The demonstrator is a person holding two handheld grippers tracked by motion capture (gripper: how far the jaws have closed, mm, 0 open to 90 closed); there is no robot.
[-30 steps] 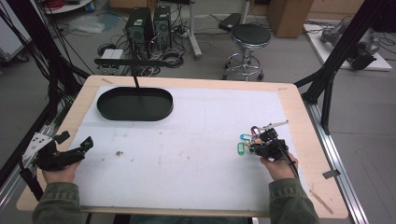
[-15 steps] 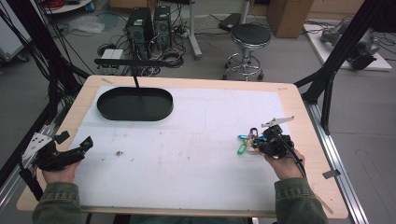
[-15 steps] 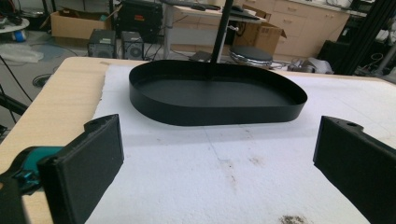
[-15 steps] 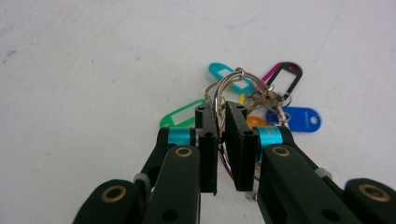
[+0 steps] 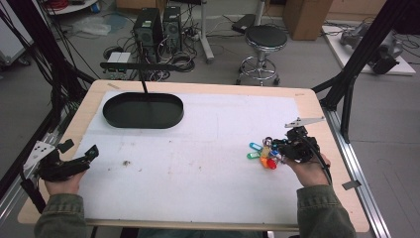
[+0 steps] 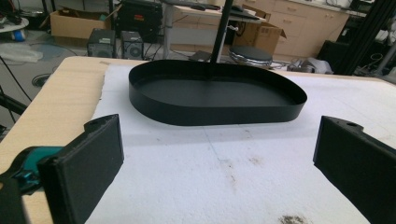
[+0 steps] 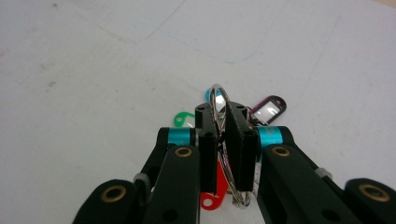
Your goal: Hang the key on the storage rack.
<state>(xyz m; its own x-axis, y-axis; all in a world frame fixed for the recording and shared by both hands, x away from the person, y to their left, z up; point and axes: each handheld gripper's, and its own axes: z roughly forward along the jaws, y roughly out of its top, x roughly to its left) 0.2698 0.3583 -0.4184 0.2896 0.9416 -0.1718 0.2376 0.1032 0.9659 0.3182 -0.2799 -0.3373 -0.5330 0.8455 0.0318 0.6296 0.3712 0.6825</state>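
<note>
a: key ring [image 7: 219, 100] first. it sits between the right gripper [image 7: 219, 133] jaws, metal loop pinched edge-on, top of the loop poking out past the tips. coloured tags [image 5: 262, 154] hang off it, red, green, blue, purple, bunched just left of the gripper in the high view, right side of the counter [image 5: 307, 99].

b: off the sheet or dragging?

a: can't tell, the tags look low. my read is the step is lifting the bunch.

b: tips for doing it well?

a: keep the pinch tight, a thin ring can pivot or slide out. raise it straight and slow so the tags don't swing. if it's headed for the tray [image 5: 142, 111], that's well apart at far left, so carry it high enough to clear the rim.

b: left side?

a: left gripper [image 5: 74, 161] rests at the near left edge, jaws spread wide, nothing in them, pointed at the tray.
</note>
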